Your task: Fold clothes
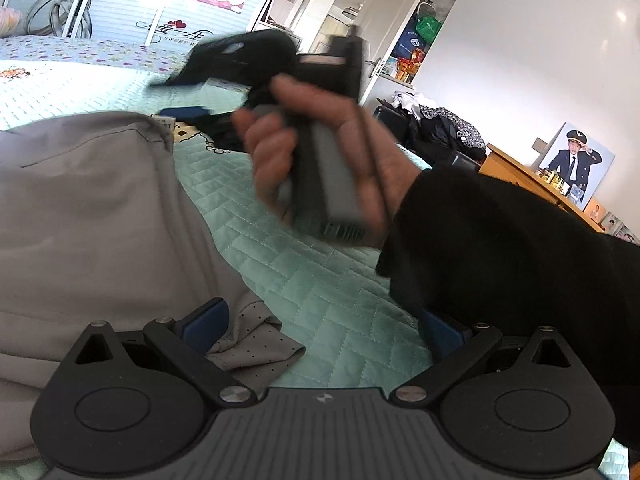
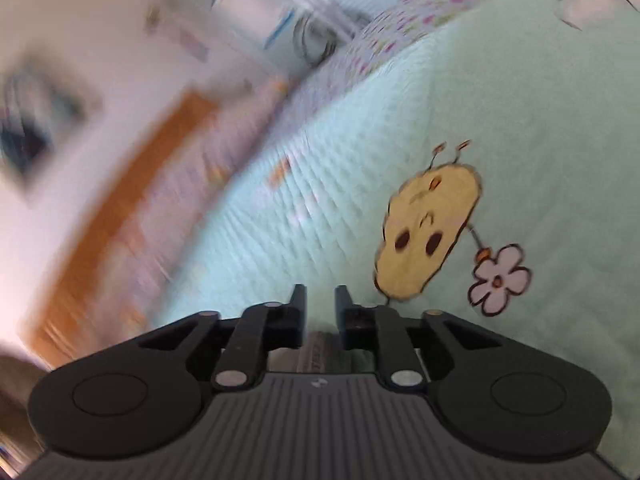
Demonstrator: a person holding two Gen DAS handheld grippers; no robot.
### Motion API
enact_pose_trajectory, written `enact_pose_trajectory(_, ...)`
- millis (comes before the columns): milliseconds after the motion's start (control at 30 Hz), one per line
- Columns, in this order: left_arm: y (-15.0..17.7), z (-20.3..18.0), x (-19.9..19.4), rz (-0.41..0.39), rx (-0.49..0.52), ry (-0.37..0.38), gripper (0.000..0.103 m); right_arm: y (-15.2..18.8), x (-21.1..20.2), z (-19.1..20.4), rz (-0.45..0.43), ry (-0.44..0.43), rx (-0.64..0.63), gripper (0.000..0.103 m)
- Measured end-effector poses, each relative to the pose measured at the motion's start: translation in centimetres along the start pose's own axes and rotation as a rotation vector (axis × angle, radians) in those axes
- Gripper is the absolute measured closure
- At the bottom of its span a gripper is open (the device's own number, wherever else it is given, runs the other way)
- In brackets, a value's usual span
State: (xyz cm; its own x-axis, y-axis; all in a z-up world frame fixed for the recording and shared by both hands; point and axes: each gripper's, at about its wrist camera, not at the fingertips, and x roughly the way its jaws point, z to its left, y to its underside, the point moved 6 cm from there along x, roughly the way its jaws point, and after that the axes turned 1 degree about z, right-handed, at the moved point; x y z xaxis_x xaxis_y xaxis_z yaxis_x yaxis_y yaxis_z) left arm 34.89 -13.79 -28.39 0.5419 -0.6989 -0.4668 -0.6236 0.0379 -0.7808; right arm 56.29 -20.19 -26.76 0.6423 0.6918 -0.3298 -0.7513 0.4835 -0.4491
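A grey garment (image 1: 92, 208) lies on the mint quilted bed cover (image 1: 304, 280), filling the left of the left wrist view. My left gripper (image 1: 320, 328) is open, wide apart, just above the garment's lower edge; its left blue pad (image 1: 204, 322) is against the cloth. The right-hand gripper tool (image 1: 320, 160), held in a hand with a black sleeve, hovers blurred over the bed ahead. In the right wrist view my right gripper (image 2: 320, 300) has its jaws nearly together with nothing between them, over the bed cover (image 2: 540, 120).
A yellow cartoon figure with a flower (image 2: 432, 232) is printed on the cover. A wardrobe (image 1: 360, 12), a clothes pile (image 1: 440, 124) and a wooden desk with a portrait (image 1: 572, 156) stand at the right. An orange-brown bed edge (image 2: 132, 200) is blurred at left.
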Motion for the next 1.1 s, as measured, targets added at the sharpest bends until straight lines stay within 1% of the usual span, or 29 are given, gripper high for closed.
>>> enact_pose_trajectory(33,0.0,0.1,-0.2,-0.012,-0.008,0.01,0.002,-0.7,-0.9,-0.3,-0.038,-0.035,0.067,0.054)
enact_pose_trajectory(67,0.0,0.2,-0.6,-0.031,-0.029,0.025,0.002,-1.2,-1.8,-0.5,-0.068,-0.059,0.113,0.043)
enact_pose_trajectory(100,-0.2,0.5,-1.2,-0.055,-0.061,0.042,0.002,-1.4,-2.5,0.0,-0.074,-0.057,0.111,0.042)
enact_pose_trajectory(133,-0.3,0.7,-1.8,-0.079,-0.093,0.059,0.002,-1.2,-3.2,0.9,-0.062,-0.049,0.077,0.042)
enact_pose_trajectory(200,-0.6,1.0,-3.4,-0.119,-0.136,0.066,0.002,0.0,-5.0,3.6,-0.036,-0.043,-0.03,0.041)
enact_pose_trajectory(300,-0.9,1.3,-7.3,-0.181,-0.107,0.026,0.001,3.0,-7.6,7.7,0.014,-0.033,-0.189,0.038)
enact_pose_trajectory(400,-1.0,2.5,-11.6,-0.226,-0.064,-0.027,0.001,6.4,-8.5,9.8,0.046,-0.018,-0.242,0.033)
enact_pose_trajectory(533,-0.2,4.4,-16.7,-0.242,-0.057,-0.11,0.001,9.9,-6.8,11.4,0.084,0.034,-0.34,0.033)
enact_pose_trajectory(633,0.6,6.3,-19.6,-0.282,-0.087,-0.207,0.001,13.8,-4.9,13.0,0.105,0.048,-0.403,0.031)
enact_pose_trajectory(767,1.6,9.3,-22.2,-0.319,-0.143,-0.304,0.0,17.7,-2.9,14.6,0.076,0.155,-0.522,0.031)
enact_pose_trajectory(867,1.5,10.4,-24.3,-0.342,-0.145,-0.32,0.0,19.2,-1.3,15.3,0.088,0.204,-0.575,0.03)
enact_pose_trajectory(967,2.3,11.3,-26.1,-0.336,-0.155,-0.341,0.001,20.8,-1.3,16.9,0.063,0.241,-0.661,0.026)
enact_pose_trajectory(1033,2.8,11.8,-27.1,-0.326,-0.2,-0.304,0.001,21.1,-0.9,17.5,0.052,0.268,-0.717,0.024)
enact_pose_trajectory(1100,3.2,12.4,-27.9,-0.325,-0.24,-0.284,0.001,22.4,-1.4,18.4,0.052,0.273,-0.753,0.022)
